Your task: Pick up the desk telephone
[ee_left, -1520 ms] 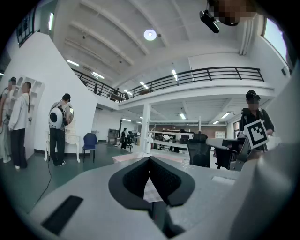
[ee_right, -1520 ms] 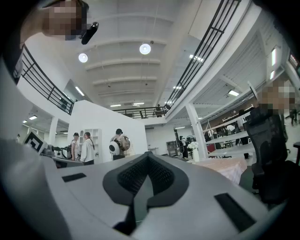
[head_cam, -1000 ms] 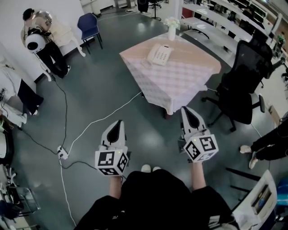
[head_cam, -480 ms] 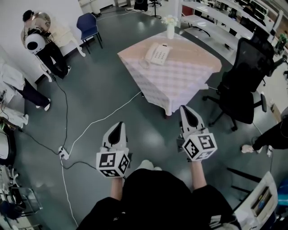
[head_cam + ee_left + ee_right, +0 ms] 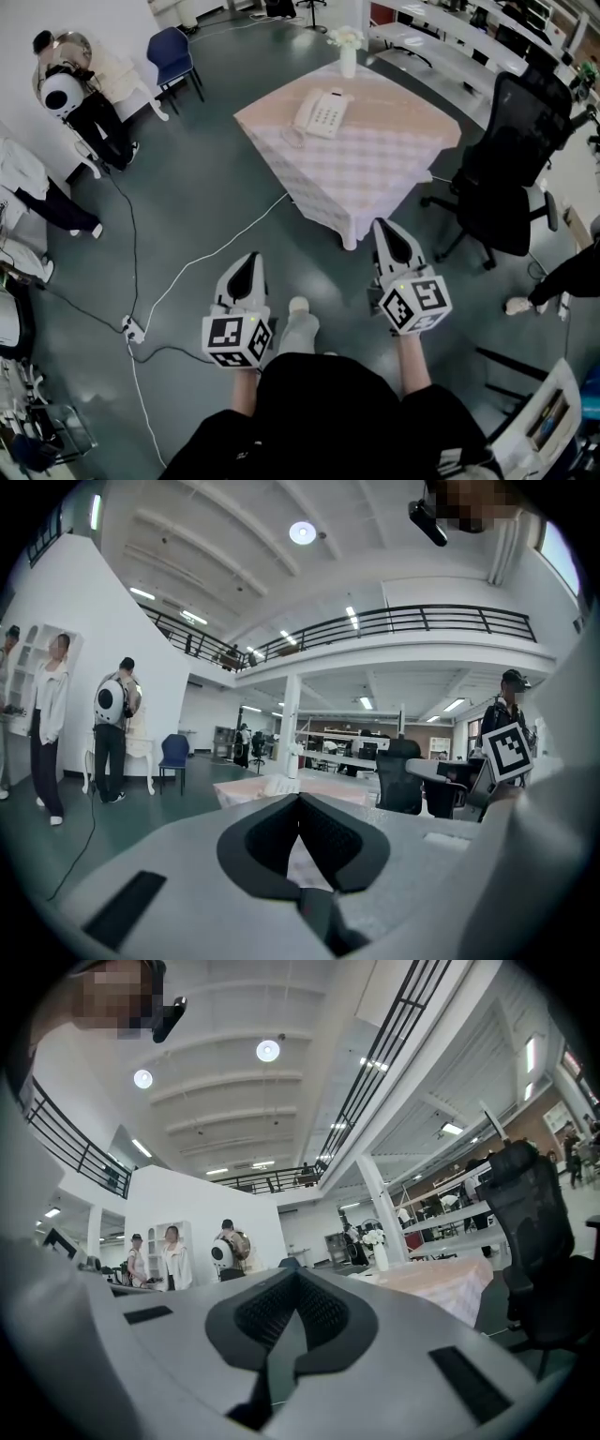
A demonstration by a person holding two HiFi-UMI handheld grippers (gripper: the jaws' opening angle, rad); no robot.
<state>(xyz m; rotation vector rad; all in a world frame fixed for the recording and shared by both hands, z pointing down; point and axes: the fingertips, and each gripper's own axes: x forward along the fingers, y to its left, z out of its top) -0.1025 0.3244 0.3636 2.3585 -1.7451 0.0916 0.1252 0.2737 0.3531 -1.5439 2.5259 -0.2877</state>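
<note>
The white desk telephone (image 5: 319,114) lies near the far left corner of a table (image 5: 375,173) covered with a pale checked cloth, well ahead of me across the floor. My left gripper (image 5: 249,259) and my right gripper (image 5: 384,228) are held out in front of my body, both pointing toward the table and far short of it. Each is shut with nothing between its jaws. In the left gripper view the left gripper (image 5: 300,799) points at the table (image 5: 248,790). In the right gripper view the right gripper (image 5: 298,1275) has the table (image 5: 441,1283) off to its right.
A white vase of flowers (image 5: 347,54) stands at the table's far corner. A black office chair (image 5: 511,178) sits right of the table, a blue chair (image 5: 178,56) far left. White cable (image 5: 202,258) and a power strip (image 5: 131,328) lie on the floor. People (image 5: 70,98) stand at the left wall.
The table and telephone have drawn a little closer and lower in the head view. A foot has stepped forward between the grippers. Both grippers stay shut and empty.
</note>
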